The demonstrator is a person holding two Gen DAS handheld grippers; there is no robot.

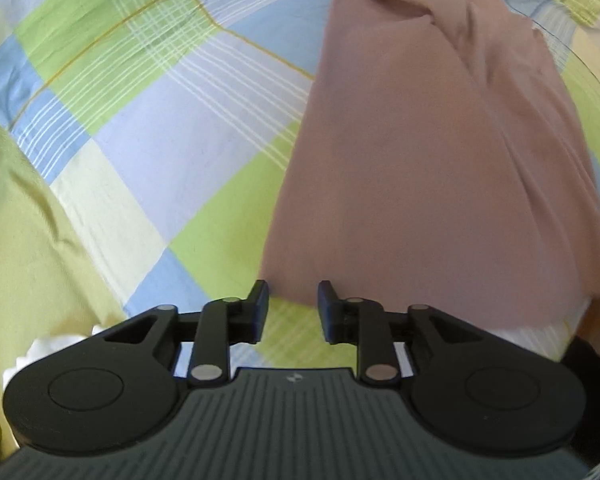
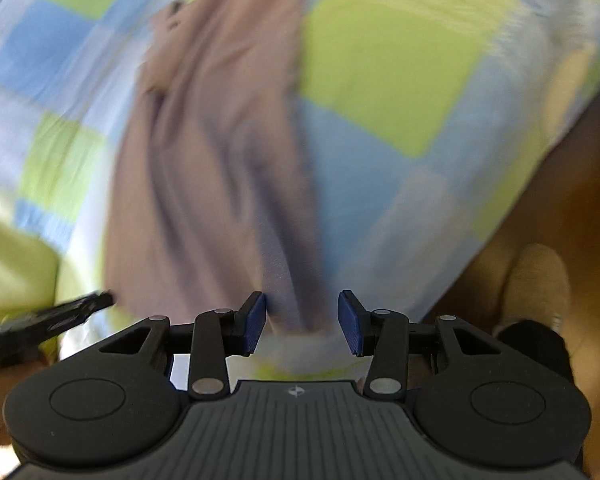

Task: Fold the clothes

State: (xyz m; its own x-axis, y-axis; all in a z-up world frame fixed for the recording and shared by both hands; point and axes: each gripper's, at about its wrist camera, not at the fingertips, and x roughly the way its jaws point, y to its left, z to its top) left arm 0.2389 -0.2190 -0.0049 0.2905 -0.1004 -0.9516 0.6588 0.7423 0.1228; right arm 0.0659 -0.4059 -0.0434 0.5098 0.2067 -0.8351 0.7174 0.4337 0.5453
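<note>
A long dusty-pink garment lies stretched out on a checked bedsheet, running away from me. In the left wrist view its near hem sits just beyond my left gripper, which is open with only sheet between its fingers. The right wrist view is blurred by motion. There the same pink garment lies in long folds, and its near end reaches down between the blue pads of my open right gripper. The other gripper shows at the lower left of that view.
The sheet is green, blue and pale checks and covers a bed. A plain green cloth and something white lie at the left. The bed's edge drops to a brown floor at the right, where a shoe shows.
</note>
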